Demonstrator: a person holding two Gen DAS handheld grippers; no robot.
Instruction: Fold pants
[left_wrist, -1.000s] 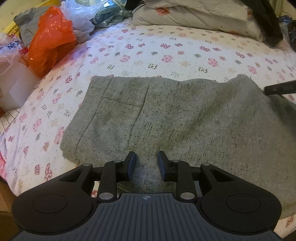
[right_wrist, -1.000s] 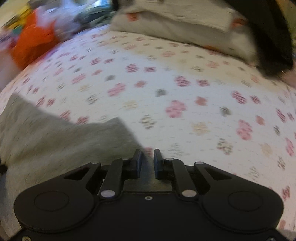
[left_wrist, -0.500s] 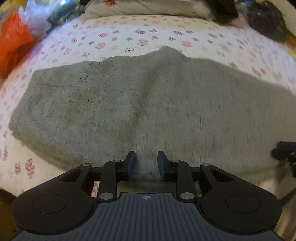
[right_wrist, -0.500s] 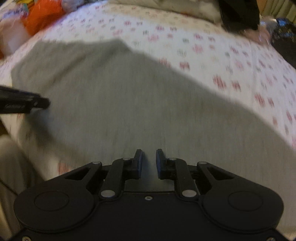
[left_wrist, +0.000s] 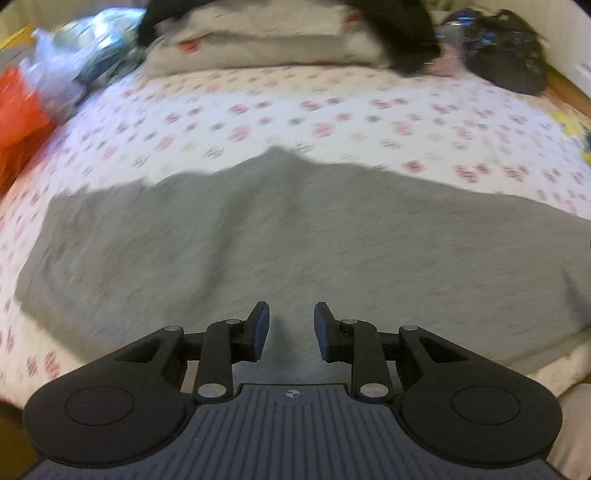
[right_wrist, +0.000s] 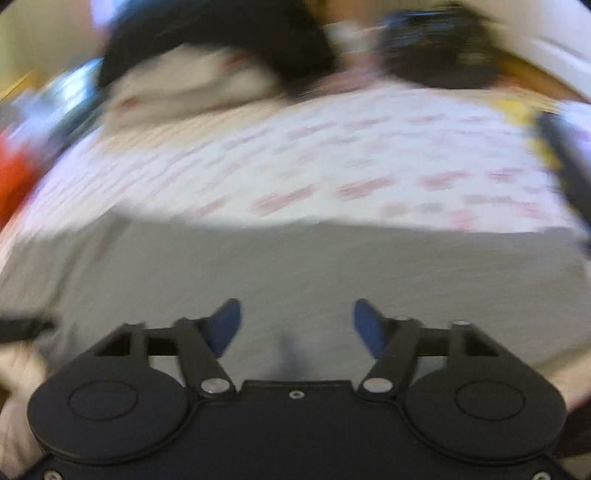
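Grey pants (left_wrist: 295, 240) lie spread across the floral bedsheet (left_wrist: 332, 110) at twelve o'clock. Left gripper (left_wrist: 291, 330) and right gripper (right_wrist: 296, 325) hover released, holding nothing; best pinch the near edge evenly before lifting.

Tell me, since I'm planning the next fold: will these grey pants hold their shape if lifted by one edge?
Probably not. The grey pants lie limp on the floral bedsheet, with a soft ridge through the middle, so they would likely droop. The knit looks thick and matte, so the open left gripper should grip without much slipping.
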